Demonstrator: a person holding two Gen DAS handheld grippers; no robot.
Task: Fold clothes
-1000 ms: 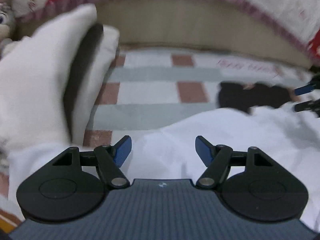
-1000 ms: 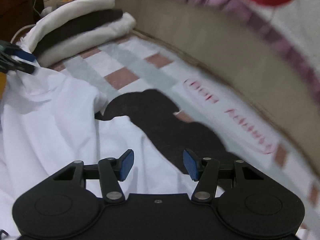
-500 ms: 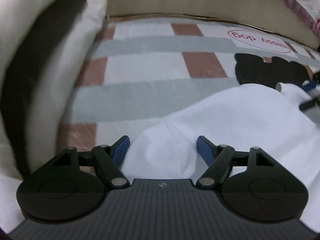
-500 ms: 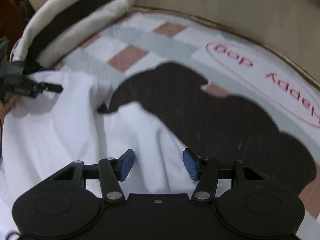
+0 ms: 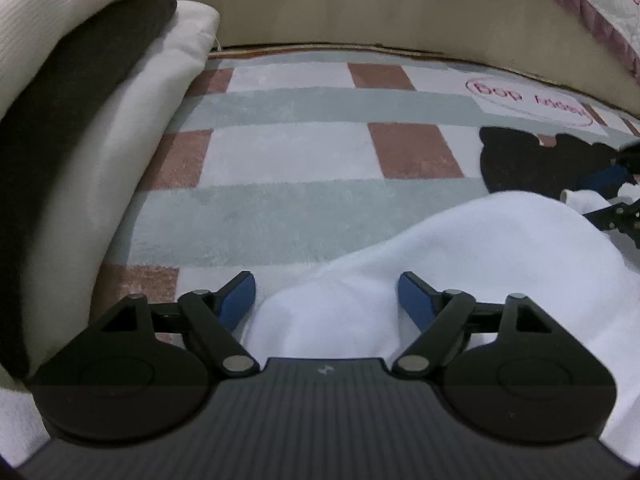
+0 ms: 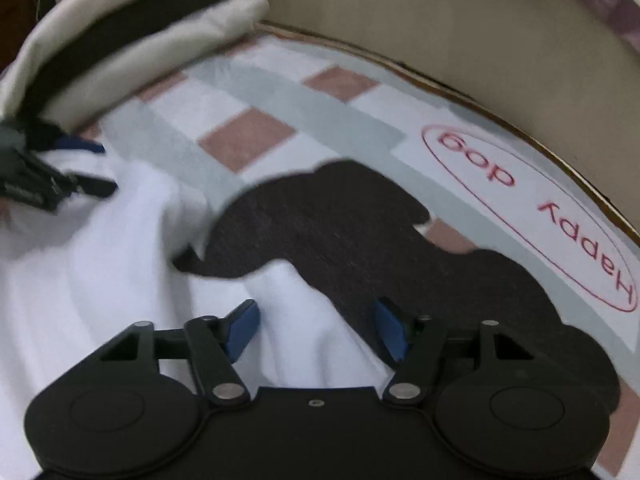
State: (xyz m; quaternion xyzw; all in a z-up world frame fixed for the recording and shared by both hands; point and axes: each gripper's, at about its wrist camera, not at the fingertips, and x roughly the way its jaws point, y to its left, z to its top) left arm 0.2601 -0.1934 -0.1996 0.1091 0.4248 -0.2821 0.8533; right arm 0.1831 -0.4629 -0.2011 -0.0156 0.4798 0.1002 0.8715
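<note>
A white garment (image 5: 480, 264) lies crumpled on a checked rug; it also shows in the right wrist view (image 6: 100, 264). My left gripper (image 5: 326, 298) is open low over the rug, with a bunched edge of the garment between its blue pads. My right gripper (image 6: 316, 322) is open with another fold of the garment between its pads. The right gripper shows at the right edge of the left wrist view (image 5: 612, 196), and the left gripper at the left edge of the right wrist view (image 6: 60, 168).
A stack of folded cream and dark clothes (image 5: 72, 128) lies at the left, also seen in the right wrist view (image 6: 132, 48). The rug (image 5: 304, 160) has a dark dog shape (image 6: 360, 232) and red lettering. A beige bed base (image 5: 360, 4) bounds the far side.
Both grippers have dropped lower and closer to the rug and the garment's edge. The jaws have stayed open.
</note>
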